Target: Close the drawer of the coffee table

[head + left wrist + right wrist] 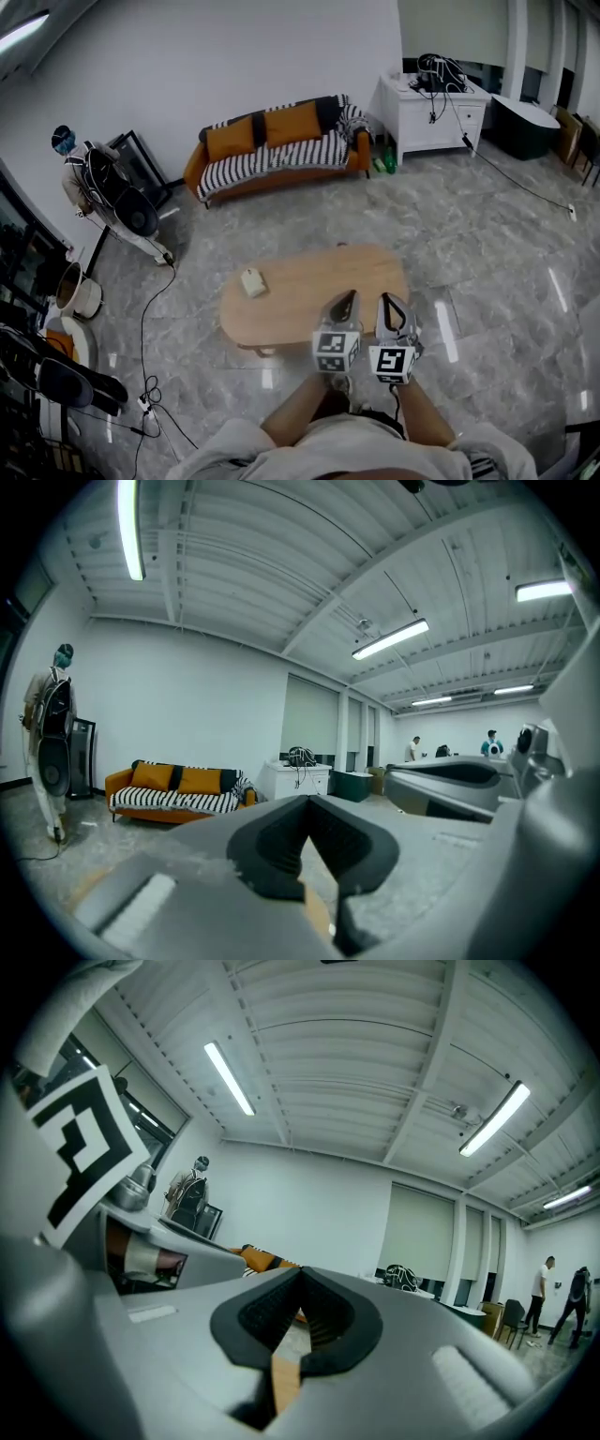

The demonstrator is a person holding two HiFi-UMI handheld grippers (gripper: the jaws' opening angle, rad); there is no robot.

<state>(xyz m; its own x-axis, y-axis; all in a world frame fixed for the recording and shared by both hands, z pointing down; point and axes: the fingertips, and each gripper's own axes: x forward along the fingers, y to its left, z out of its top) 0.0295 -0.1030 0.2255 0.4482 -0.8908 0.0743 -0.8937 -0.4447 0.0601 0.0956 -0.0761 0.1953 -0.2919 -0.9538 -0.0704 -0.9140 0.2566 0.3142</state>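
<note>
The left gripper (347, 298) and right gripper (388, 302) hover over the counter's (300, 281) near edge, fingers (270, 844) pressed together on nothing, and the drawer is out of sight, so lowering the closed tips to its front and pushing squarely seems best.

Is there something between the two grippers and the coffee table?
Nothing visible. The left gripper and right gripper hang shut above the table's near edge. A small pale box lies on top, off to the left. No drawer shows.
</note>
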